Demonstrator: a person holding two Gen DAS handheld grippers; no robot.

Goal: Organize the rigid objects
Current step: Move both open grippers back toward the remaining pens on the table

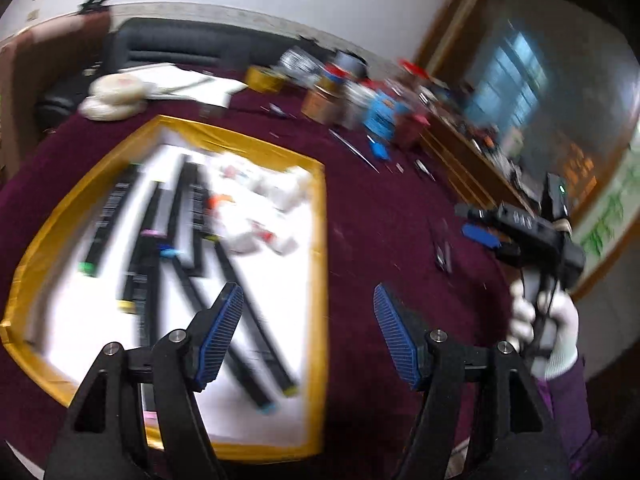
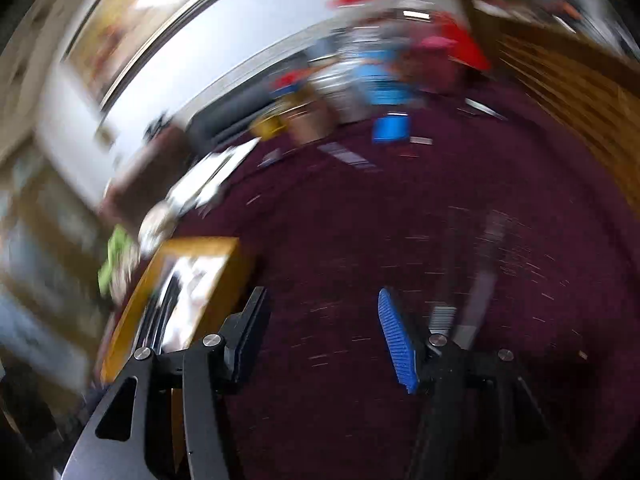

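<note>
Left hand-held gripper (image 1: pixel 308 332) spread wide and empty above tray (image 1: pixel 318 240) of markers (image 1: pixel 188 216); right hand-held gripper (image 2: pixel 320 336) likewise, over maroon surface (image 2: pixel 400 220).

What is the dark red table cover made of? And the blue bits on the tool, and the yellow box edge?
The table cover looks like velvety cloth: matte, fuzzy, specked with lint. The blue pads on the left tool look like ribbed rubber or plastic, going by the fine grooves. The yellow box edge shines like satin fabric or glossy paper; blur leaves that open.

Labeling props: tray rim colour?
Yellow-gold rim around a white inside, clearest in the left wrist view.
</note>
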